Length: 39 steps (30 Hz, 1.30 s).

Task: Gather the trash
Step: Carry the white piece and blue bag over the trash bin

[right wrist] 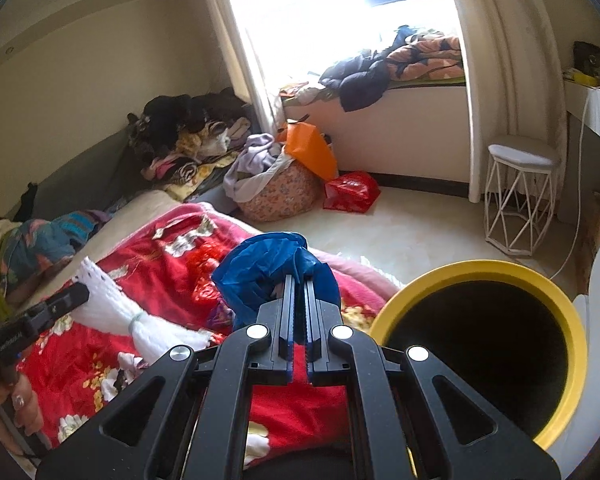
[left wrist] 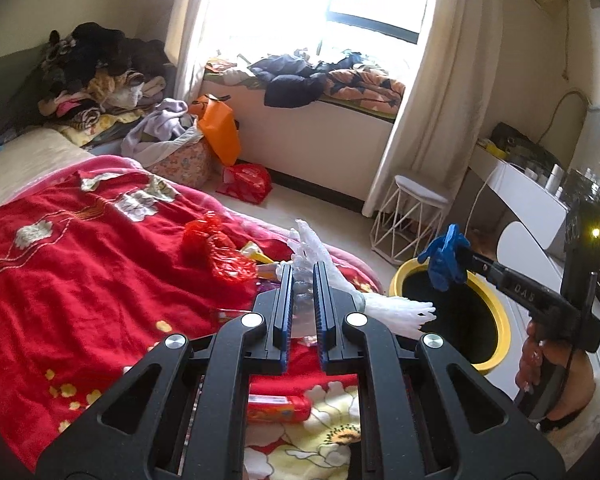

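Over the bed edge: both grippers carry trash beside a yellow-rimmed bin.
Left gripper [left wrist: 303, 270]: jaws pinched on a white foam net [left wrist: 396, 312], which is gathered by a band at its middle and fans out at both ends above the red blanket [left wrist: 80, 248].
Right gripper [right wrist: 299, 280]: jaws pressed together on a crumpled blue plastic bag [right wrist: 268, 268]; seen from the left wrist, the bag hangs above the bin's rim.
Bin [right wrist: 576, 344]: open, dark inside, standing on the floor just beside the bed.
Still on the blanket: a red plastic bag [left wrist: 216, 248] and a red wrapper [left wrist: 278, 408].
Floor beyond: a wire stool [right wrist: 520, 200] near the curtain.
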Tool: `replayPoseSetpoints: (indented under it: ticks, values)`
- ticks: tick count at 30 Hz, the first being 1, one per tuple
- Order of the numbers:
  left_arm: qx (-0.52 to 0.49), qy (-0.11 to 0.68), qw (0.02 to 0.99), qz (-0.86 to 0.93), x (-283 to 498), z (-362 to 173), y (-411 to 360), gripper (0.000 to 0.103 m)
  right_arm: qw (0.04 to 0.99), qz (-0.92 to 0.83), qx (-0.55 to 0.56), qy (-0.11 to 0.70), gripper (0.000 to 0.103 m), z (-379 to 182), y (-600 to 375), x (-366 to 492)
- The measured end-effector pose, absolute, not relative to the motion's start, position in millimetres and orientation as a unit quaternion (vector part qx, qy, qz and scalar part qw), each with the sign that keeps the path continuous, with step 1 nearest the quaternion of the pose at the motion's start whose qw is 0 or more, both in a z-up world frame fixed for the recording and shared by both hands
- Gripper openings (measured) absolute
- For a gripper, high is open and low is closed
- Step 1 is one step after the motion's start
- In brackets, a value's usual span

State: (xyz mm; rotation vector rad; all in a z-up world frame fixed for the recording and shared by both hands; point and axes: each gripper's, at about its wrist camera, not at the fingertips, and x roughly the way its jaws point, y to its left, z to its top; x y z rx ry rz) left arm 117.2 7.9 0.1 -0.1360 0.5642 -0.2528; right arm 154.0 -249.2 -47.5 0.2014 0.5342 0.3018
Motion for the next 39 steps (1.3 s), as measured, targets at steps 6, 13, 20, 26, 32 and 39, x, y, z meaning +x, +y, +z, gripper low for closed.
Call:
replayPoseSetpoints:
  ticks: [6, 13, 20, 26, 32, 39]
  values:
    - [-0.06, 0.282, 0.948, -0.136, 116.1, -0.5, -6.5, 0.006, 0.95, 0.127, 0.111, 0.262, 0.004, -48.7, -272.2, 152.8]
    - [-0.048, 0.287, 0.944, -0.153, 114.5, -3.2, -28.1, 0.006, 0.954, 0.102, 0.117, 0.258, 0.004, -48.2, -292.2, 152.5]
    - [-0.038, 0.292, 0.942, -0.163, 113.5, -6.2, -48.7, 0.006, 0.955, 0.082, 0.126, 0.255, 0.004, -49.3, -309.4, 150.5]
    - [-0.029, 0.302, 0.938, -0.167, 116.8, -12.2, -69.0, 0.006, 0.957, 0.063, 0.122, 0.254, 0.004, -51.1, -320.9, 148.1]
    - [-0.014, 0.31, 0.934, -0.179, 119.0, -18.6, -92.2, 0.006, 0.957, 0.042, 0.128, 0.256, 0.004, -57.5, -339.7, 148.8]
    - [0.001, 0.315, 0.93, -0.192, 124.1, -26.2, -117.0, 0.006, 0.953, 0.018, 0.143, 0.265, 0.004, -68.3, -363.0, 152.0]
